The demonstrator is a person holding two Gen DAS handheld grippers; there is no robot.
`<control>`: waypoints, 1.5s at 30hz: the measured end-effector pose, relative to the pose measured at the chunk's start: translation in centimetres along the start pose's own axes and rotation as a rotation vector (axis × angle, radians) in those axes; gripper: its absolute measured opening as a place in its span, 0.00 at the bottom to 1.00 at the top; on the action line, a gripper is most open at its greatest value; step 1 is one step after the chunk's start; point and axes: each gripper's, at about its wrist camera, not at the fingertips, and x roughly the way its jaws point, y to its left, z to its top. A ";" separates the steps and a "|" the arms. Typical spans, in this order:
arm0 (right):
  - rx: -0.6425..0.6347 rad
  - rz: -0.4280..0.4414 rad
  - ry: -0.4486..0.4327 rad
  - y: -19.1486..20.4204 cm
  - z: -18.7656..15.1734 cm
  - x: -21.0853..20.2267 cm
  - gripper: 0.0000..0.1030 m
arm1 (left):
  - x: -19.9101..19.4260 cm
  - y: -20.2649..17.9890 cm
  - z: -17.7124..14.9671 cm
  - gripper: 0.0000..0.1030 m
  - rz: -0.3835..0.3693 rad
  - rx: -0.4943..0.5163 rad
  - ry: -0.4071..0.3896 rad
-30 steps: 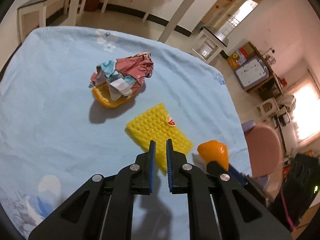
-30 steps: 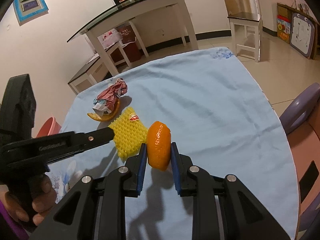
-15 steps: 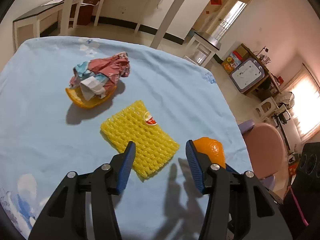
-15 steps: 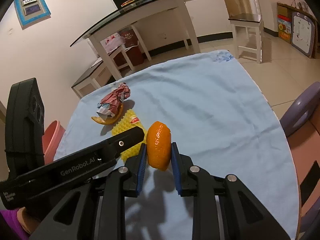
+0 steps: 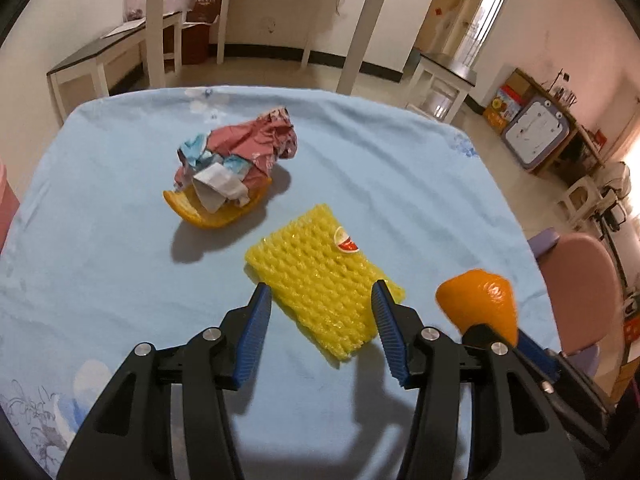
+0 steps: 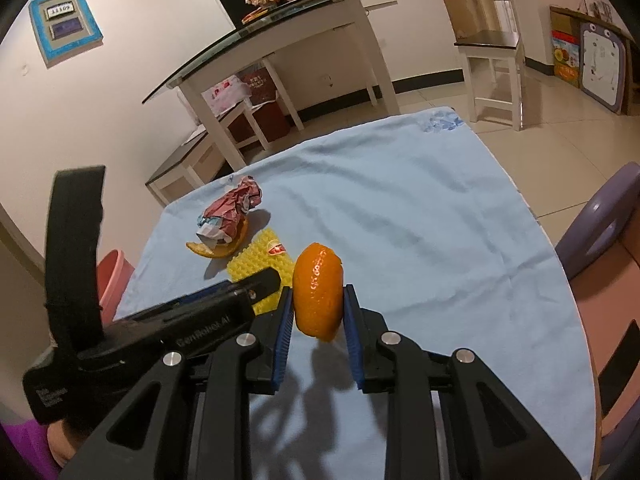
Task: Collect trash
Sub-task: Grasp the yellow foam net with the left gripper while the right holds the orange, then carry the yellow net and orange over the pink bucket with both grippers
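Looking along the left wrist view:
Surface: table under a light blue cloth (image 5: 100,240) with pale flower prints at its far edge and near-left corner.
Trash: yellow foam net (image 5: 320,276) with a red sticker lies near the middle of the surface; beyond it toward the far-left, a crumpled wrapper (image 5: 240,156) sits on an orange peel boat (image 5: 216,208).
Left gripper (image 5: 320,336): jaws spread wide with nothing between the pads — it hangs over the near end of the foam net.
Orange peel (image 5: 478,302): held up at the right edge of the surface.
Room: white glass-topped table (image 5: 260,20), dark bench, pink chair (image 5: 580,292) at right.

Looking along the right wrist view:
Right gripper (image 6: 316,320): blue pads clamped on the orange peel (image 6: 318,288), above the near part of the cloth (image 6: 420,240).
Left gripper (image 6: 256,284): black body crosses in from the left, its tip over the foam net (image 6: 260,260).
Room: pink bin (image 6: 112,276) off the left edge, blue frame on the wall.

Change from a second ago: the left jaws were nearly closed — now wide apart; the peel's grip is unchanged.
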 end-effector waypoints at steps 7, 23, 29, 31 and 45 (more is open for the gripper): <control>0.004 -0.010 -0.017 0.1 0.0 -0.3 0.24 | 0.1 -0.7 -0.5 0.27 0.014 0.067 -0.007; 0.016 -0.037 -0.017 0.1 0.1 0.0 0.24 | -6.1 4.1 -1.5 0.11 0.011 0.007 -0.085; 0.012 -0.042 -0.013 0.1 0.1 0.1 0.24 | -8.8 5.7 -1.8 0.11 0.039 -0.018 -0.133; 0.004 -0.044 -0.008 0.2 0.1 0.2 0.24 | -9.4 6.2 -1.9 0.11 0.046 -0.027 -0.142; -0.103 -0.027 0.053 5.1 0.0 1.5 0.24 | -12.5 11.1 -2.2 0.11 0.104 -0.062 -0.185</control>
